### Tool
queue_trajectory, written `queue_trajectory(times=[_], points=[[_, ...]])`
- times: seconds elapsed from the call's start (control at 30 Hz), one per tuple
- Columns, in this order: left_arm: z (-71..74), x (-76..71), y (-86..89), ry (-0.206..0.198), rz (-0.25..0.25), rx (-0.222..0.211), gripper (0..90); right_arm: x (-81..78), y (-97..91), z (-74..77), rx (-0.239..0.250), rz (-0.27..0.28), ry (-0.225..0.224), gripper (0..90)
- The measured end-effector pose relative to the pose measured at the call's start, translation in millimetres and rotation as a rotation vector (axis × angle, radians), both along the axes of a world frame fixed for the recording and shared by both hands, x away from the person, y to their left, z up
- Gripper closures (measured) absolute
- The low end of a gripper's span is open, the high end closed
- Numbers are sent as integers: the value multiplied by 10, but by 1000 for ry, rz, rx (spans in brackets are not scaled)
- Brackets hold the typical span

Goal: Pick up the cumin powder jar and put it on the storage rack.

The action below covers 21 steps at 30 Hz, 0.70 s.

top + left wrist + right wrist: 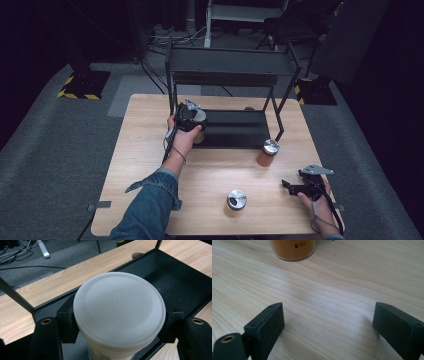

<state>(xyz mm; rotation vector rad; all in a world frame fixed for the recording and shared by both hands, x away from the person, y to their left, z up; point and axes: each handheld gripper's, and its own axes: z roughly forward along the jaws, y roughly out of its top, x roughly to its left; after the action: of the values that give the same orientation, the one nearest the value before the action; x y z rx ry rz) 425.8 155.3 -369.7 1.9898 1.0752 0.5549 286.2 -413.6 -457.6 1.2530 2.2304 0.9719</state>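
jaws of right gripper (328, 322) spread wide, nothing between them, low over bare wood surface (332, 290). orange-filled jar (293, 248) sits straight ahead of it, well apart. another jar with silver lid (236, 199) stands to its left on the surface. left gripper (117, 322) pinches a white-lidded jar (119, 307), pads pressed on both sides under the lid, held just above the black rack's lower shelf (175, 280) at its near-left end.
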Motion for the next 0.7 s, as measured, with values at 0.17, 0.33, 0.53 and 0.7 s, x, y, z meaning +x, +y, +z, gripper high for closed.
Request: queue_trajectory(times=[0.17,0.33,0.53,0.7], points=[[25,-55,10,-13,19,-16,226,-1,1,0,0,-1,0,97],[152,-274,17,-59,7,-2,198,-1,0,1,0,-1,1,97],[261,-631,233,-88,-7,-27,194,-10,8,-1,-1,-6,-1,97],[296,-987,456,-103,-1,-39,193,-10,8,-1,-1,-6,-1,97]])
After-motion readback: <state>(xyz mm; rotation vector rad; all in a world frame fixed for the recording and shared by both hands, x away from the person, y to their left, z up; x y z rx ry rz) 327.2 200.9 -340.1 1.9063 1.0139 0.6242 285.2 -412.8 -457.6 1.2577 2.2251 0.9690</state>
